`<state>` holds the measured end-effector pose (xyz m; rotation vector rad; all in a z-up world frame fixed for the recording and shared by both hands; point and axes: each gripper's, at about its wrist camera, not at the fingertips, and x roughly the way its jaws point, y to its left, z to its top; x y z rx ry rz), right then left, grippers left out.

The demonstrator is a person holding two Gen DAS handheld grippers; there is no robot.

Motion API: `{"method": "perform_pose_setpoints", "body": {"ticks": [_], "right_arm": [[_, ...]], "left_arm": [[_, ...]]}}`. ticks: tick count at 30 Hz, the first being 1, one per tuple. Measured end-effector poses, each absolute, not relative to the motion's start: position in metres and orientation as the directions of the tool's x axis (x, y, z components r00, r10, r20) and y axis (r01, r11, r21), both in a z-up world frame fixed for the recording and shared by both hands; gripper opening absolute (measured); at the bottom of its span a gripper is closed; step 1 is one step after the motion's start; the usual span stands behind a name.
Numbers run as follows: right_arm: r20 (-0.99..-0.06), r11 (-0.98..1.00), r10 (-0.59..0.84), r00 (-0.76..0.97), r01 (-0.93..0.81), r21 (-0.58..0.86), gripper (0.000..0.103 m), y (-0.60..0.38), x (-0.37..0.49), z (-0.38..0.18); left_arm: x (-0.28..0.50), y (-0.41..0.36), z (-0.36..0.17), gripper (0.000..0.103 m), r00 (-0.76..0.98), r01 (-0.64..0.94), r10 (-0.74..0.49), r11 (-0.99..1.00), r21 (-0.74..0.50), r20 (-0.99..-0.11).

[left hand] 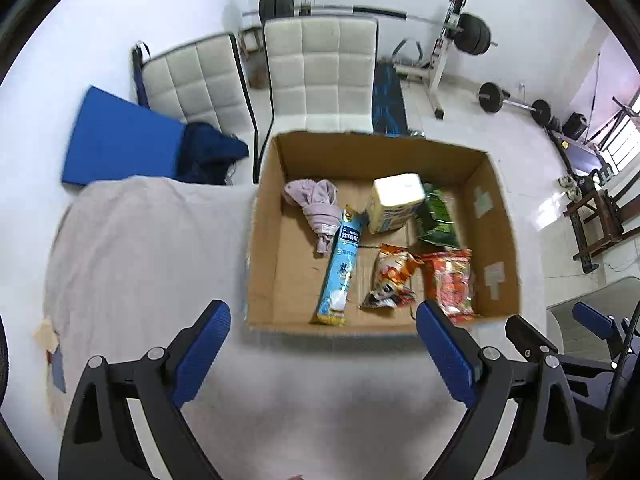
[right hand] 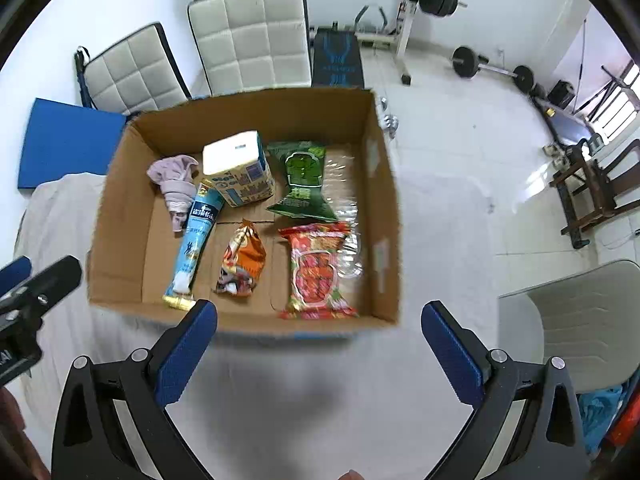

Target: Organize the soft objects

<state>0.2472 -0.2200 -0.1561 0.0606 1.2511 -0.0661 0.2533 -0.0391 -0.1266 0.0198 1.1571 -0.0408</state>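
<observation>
Both grippers hover above a cloth-covered bench (right hand: pixel 304 380), in front of an open cardboard box (right hand: pixel 120 200) that sits on it. The left gripper (left hand: pixel 324 344) has its blue fingers (left hand: pixel 204 352) spread wide and holds nothing; the right gripper (right hand: pixel 320 344) is the same — fingers (right hand: pixel 452 356) far apart, empty.

Every soft item lies inside the box: a crumpled lilac cloth (right hand: pixel 174 184) at the far left, a long blue packet (right hand: pixel 196 240) beside it, a tissue pack (right hand: pixel 240 168) toward the back, a green snack bag (right hand: pixel 304 180), an orange snack bag (right hand: pixel 242 260) and a red snack bag (right hand: pixel 316 272) near the front wall. Two white padded chairs (right hand: pixel 252 36) stand behind the box.
</observation>
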Motion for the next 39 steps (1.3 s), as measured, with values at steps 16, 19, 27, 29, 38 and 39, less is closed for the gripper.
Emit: {"method": "perform_pose_setpoints", "body": {"ticks": [16,19,27,29,38,39], "right_arm": [[-0.859,0.995,0.048,0.509,0.054,0.087,0.103,-0.226,0.088,0.005],[-0.854,0.995,0.058,0.518,0.044,0.094,0.103,-0.224,0.067,0.024],[-0.851,0.996,0.058,0.522,0.034,0.088,0.103,-0.219,0.027,0.053],[-0.85,0.996,0.051,0.524,0.032,0.08,0.103,-0.218,0.022,0.056],[-0.815,0.998,0.012,0.58,0.045,0.047,0.103,-0.218,0.023,0.081],[-0.811,0.998,0.009,0.585,0.046,0.044,0.103,-0.218,0.024,0.083]], "left_arm": [[0.131,-0.04,-0.016,0.095,0.494,0.1,-0.111,0.992,-0.071,-0.862],[0.118,-0.038,-0.003,0.095,0.513,0.097,-0.101,0.994,-0.06,-0.852],[0.095,-0.031,0.017,0.095,0.536,0.096,-0.108,0.993,-0.067,-0.837],[0.091,-0.032,0.021,0.095,0.545,0.1,-0.109,0.993,-0.065,-0.832],[0.085,-0.033,0.034,0.095,0.585,0.091,-0.097,0.994,-0.054,-0.805],[0.084,-0.033,0.035,0.095,0.587,0.09,-0.095,0.995,-0.052,-0.804]]}}
